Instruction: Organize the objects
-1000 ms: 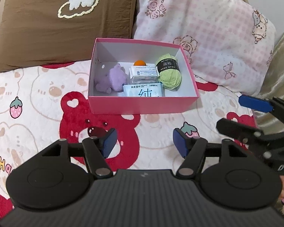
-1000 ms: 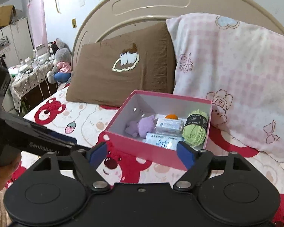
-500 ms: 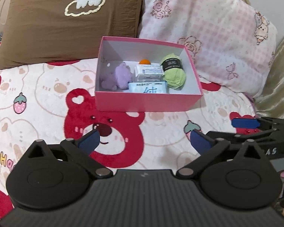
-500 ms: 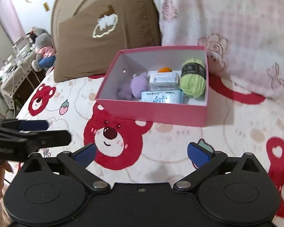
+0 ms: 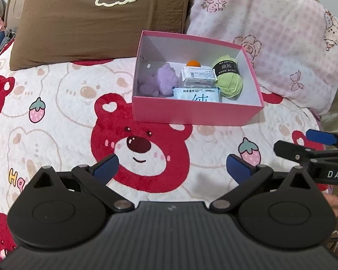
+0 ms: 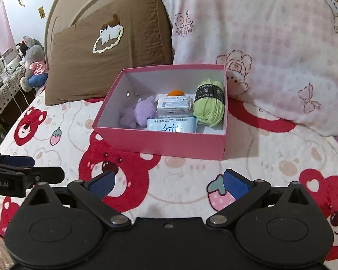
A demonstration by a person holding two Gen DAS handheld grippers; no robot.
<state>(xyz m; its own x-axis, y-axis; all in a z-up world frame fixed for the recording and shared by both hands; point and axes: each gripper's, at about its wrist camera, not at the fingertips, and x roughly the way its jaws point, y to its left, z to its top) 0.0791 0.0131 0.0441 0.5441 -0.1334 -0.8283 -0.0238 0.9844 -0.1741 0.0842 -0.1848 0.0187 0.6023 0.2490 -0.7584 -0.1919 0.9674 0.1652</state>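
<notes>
A pink box (image 5: 196,114) (image 6: 160,144) stands on the bear-print bedspread in front of both pillows. Inside lie a purple plush toy (image 5: 160,82) (image 6: 142,112), a white packet (image 5: 197,75) (image 6: 174,105), an orange ball (image 5: 193,63) (image 6: 175,93) behind it, a light-blue wipes pack (image 5: 196,95) (image 6: 171,124) and a green yarn ball (image 5: 228,77) (image 6: 209,105). My left gripper (image 5: 172,168) hovers over the bedspread short of the box, open and empty. My right gripper (image 6: 169,183) is likewise open and empty, near the box's front wall.
A brown pillow (image 5: 101,20) and a pink checked pillow (image 5: 270,29) lean on the headboard behind the box. A side table with stuffed toys (image 6: 32,63) stands left of the bed. Each gripper's arm shows at the edge of the other's view.
Both grippers' jaws have spread wider. The right gripper tipped downward and now looks at the box and bedspread; the left view shifted a little, with the box now right of centre.
</notes>
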